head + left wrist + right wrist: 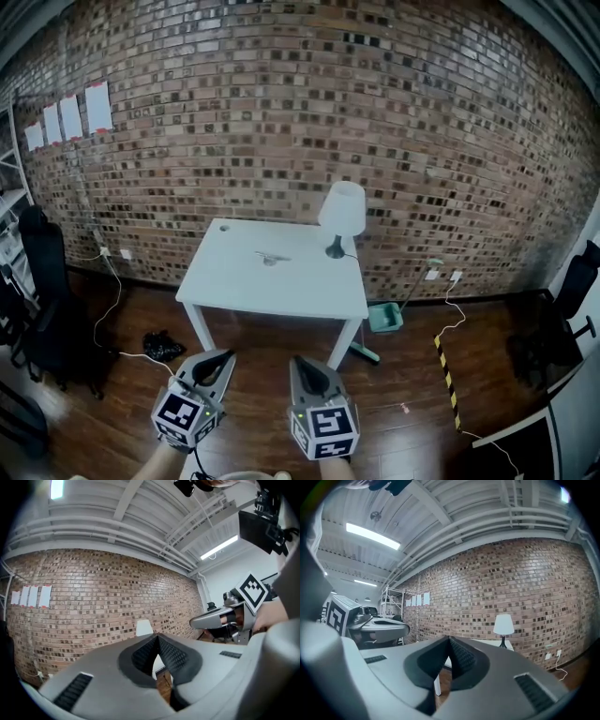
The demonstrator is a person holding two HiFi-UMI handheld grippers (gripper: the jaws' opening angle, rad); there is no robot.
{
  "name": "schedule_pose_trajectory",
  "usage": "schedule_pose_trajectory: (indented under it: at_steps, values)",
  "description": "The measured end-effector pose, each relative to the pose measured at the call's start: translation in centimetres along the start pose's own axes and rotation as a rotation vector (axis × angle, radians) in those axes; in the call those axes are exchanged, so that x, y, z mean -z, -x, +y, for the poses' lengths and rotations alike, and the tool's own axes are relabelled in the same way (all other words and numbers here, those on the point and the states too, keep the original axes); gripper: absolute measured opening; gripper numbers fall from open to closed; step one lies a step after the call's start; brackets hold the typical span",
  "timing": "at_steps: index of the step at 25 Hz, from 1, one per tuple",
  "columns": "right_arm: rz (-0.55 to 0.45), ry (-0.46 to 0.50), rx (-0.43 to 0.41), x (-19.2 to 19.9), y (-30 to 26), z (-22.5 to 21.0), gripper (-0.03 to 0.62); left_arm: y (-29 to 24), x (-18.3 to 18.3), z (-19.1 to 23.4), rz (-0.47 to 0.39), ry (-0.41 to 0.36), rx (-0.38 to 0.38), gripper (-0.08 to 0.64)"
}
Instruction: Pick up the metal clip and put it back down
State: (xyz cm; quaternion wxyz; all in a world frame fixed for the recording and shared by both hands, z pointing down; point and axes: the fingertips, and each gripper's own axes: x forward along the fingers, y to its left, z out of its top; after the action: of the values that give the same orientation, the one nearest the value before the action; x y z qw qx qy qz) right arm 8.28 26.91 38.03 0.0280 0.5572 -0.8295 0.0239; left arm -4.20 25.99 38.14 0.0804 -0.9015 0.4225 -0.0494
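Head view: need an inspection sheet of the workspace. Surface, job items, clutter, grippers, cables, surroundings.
Surface: white table, mostly bare.
Job's things: metal clip lying on the table, untouched.
Clutter: lamp at the table's back right corner.
Grippers: left gripper and right gripper both shut, empty, held short of the table.
Cables: left cable and right cable, white, trailing over the floor.
Surroundings: brick wall, black chair, striped floor tape.
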Motion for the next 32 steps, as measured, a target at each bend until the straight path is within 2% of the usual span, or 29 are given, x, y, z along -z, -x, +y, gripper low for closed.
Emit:
schedule_pose_trajectory:
  at_steps: [10, 32]
  values:
    - [-0.001, -0.004, 0.011, -0.69, -0.37, 0.27, -0.011, 0.17, 0.04, 0.28, -0.004, 0.024, 0.011, 0.011]
    - [0.001, 0.03, 0.014, -0.77, -0.77, 0.96, -0.011, -0.19, 0.31, -0.24, -0.003, 0.017, 0.045, 0.011]
